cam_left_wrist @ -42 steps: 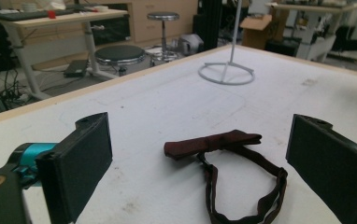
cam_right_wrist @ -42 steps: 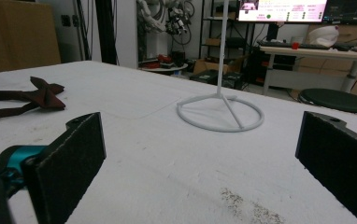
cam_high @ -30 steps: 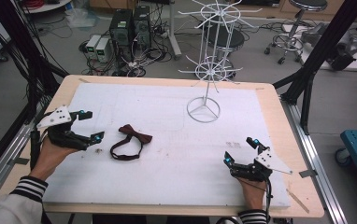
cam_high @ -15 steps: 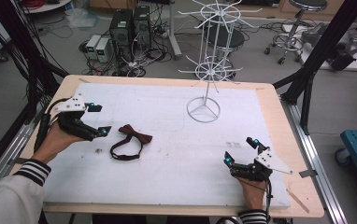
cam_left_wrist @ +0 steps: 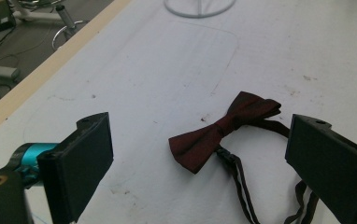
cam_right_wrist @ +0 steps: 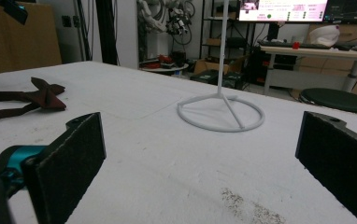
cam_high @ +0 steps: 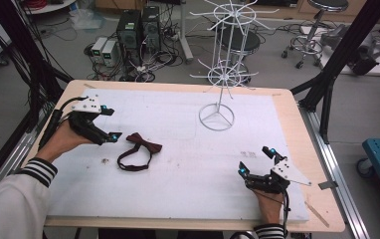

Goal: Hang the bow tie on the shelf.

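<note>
Bow tie [cam_high: 143, 146]: It lies flat on the white counter [cam_high: 178, 189], at about 9 o'clock from the middle. Its strap loops toward the person.
Long line of the bow: In the high view it runs from 10 o'clock to 4 o'clock, a little slanted.
Left gripper [cam_high: 109, 123]: It is just beside the bow tie, and the bow lies at 4 o'clock from its tips. Its fingers are spread wide apart and hold nothing.
Left gripper view: The bow tie [cam_left_wrist: 223, 128] sits between the two fingers [cam_left_wrist: 85, 163] and a bit ahead of them, not touching either one.
Right gripper [cam_high: 255, 159]: It rests at about 5 o'clock on the counter, well apart from the bow tie. Its fingers are wide apart too, and empty.
Wire stand [cam_high: 218, 74]: It stands at about 1 o'clock, far from the bow tie.
Nearer hand: The left one, by a lot.
Likely next move: The left gripper would probably go down over the bow and squeeze its middle.
</note>
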Demonstrator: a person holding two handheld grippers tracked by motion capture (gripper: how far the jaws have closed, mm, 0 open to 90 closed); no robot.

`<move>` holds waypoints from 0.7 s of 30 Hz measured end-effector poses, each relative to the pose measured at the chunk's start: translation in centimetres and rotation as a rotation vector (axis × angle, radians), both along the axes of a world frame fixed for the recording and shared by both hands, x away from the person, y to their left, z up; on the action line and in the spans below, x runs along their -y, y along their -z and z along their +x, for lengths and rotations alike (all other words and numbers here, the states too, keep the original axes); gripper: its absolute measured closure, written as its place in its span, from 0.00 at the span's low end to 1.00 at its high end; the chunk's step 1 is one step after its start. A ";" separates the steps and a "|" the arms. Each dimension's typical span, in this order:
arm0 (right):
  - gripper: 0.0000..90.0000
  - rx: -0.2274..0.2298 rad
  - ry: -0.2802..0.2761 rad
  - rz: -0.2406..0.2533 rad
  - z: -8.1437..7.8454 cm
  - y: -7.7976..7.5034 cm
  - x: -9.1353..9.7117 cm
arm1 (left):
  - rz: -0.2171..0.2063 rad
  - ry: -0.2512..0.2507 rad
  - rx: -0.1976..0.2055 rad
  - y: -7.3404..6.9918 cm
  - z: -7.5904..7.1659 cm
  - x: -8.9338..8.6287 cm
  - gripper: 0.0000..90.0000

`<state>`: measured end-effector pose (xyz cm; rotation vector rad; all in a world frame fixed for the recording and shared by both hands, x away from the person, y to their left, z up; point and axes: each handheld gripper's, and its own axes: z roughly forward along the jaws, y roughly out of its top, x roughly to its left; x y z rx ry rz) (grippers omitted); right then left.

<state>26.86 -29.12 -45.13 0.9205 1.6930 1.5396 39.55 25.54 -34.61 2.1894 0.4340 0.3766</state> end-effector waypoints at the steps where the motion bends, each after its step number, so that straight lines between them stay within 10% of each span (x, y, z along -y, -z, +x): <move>1: 0.01 -0.004 -0.002 0.003 0.0 0.0 0.0 | 0.006 0.006 -0.003 0.1 0.1 0.1 0.10; 21: 0.01 -0.004 0.002 0.011 0.0 0.0 0.1 | 0.242 0.030 -0.039 4.2 2.2 2.8 0.16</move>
